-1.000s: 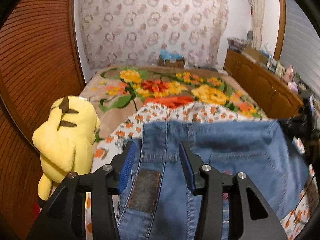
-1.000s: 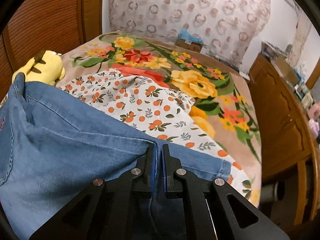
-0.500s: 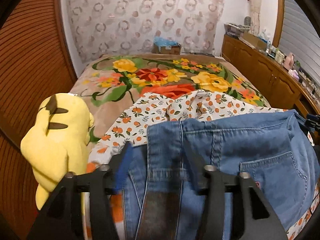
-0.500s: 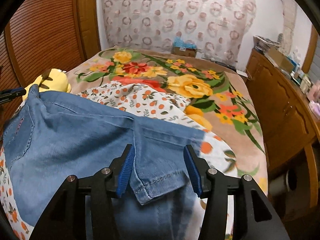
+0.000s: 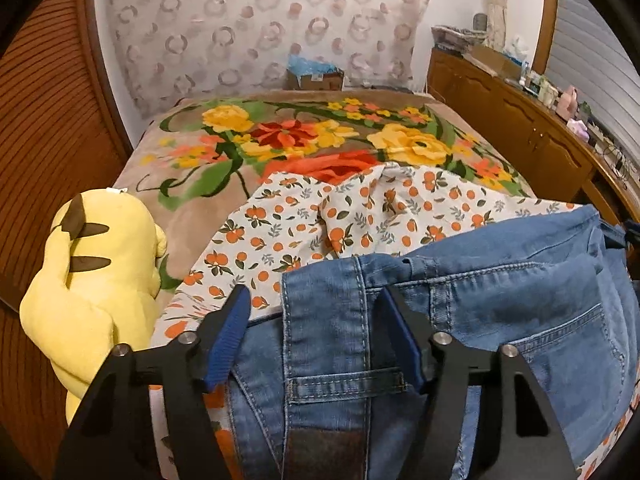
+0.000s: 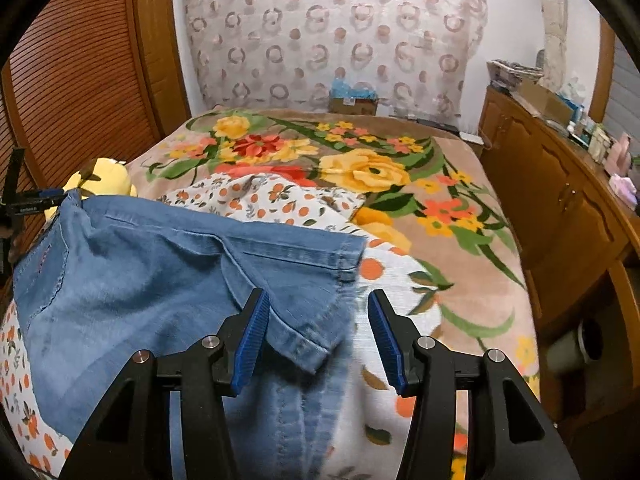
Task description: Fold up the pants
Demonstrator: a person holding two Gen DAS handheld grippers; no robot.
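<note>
On the bed (image 6: 472, 216), which fills most of both views, lies a brown blanket (image 5: 192, 184) with big yellow and red flowers. Over its near part is spread a white cloth (image 5: 280, 236) printed with small oranges, and the blue pants (image 5: 500, 292) lie on this cloth, folded over, with a back pocket on top and a hem corner hanging toward the right gripper (image 6: 316, 340). Along the right side of the bed stands a long wooden cabinet (image 6: 560, 200) with small things crowded on top. A wooden slatted wall (image 5: 44, 128) closes the left side. Beside the pants on the left sits a yellow plush toy (image 5: 96, 280), near the left gripper (image 5: 316, 336). A cardboard box (image 5: 316, 78) stands behind the far end of the bed. Both pairs of jaws are apart: the left has just closed a little again after opening, with the waistband between the pads but not pressed; the right has just opened, the hem corner loose between its pads.
</note>
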